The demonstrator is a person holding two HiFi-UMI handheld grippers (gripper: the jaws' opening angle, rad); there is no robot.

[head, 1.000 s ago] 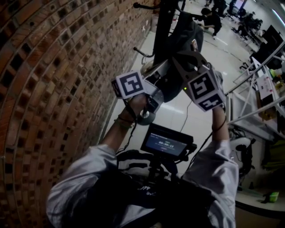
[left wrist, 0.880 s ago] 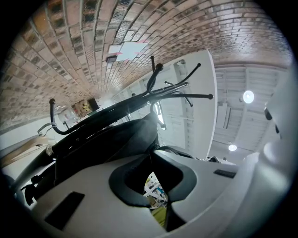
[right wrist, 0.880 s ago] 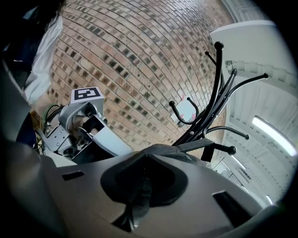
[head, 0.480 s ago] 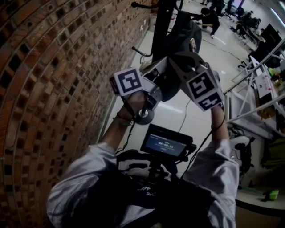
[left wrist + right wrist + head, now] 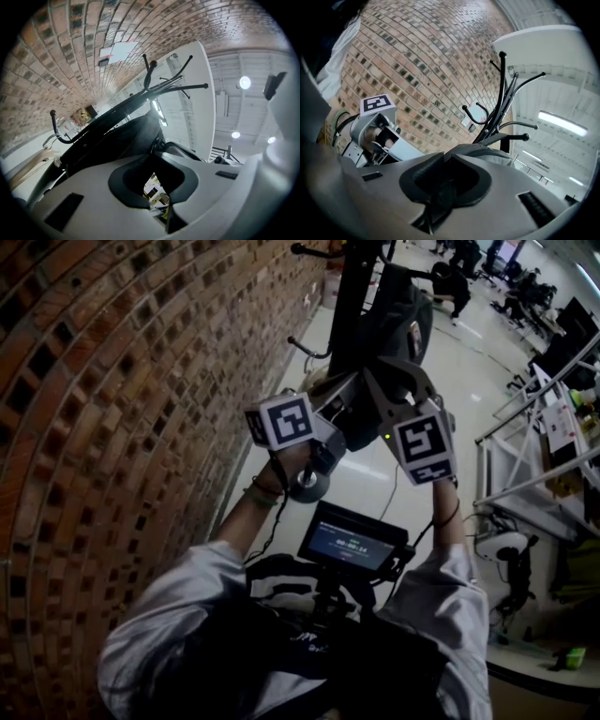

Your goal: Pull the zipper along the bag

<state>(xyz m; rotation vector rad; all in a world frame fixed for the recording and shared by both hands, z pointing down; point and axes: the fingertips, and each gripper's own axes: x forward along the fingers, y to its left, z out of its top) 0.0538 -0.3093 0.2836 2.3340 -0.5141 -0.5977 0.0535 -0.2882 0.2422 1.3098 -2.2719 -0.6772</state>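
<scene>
By a brick wall [image 5: 112, 427] and over a shiny floor [image 5: 478, 352], a dark bag [image 5: 398, 320] hangs on a black coat stand [image 5: 349, 296], and both grippers reach up to it.
The bag hangs from the stand so both grippers can get at it. The left gripper [image 5: 154, 157] has its jaws pressed together at the tips on the bag's dark edge, I think to stop it swinging. The right gripper [image 5: 444, 157] has just been opening its jaws. They stand a little apart, and a dark strip [image 5: 440, 197], maybe the zipper's pull tag, sits loose between them. It seems to be letting go, perhaps to grab again further along.
</scene>
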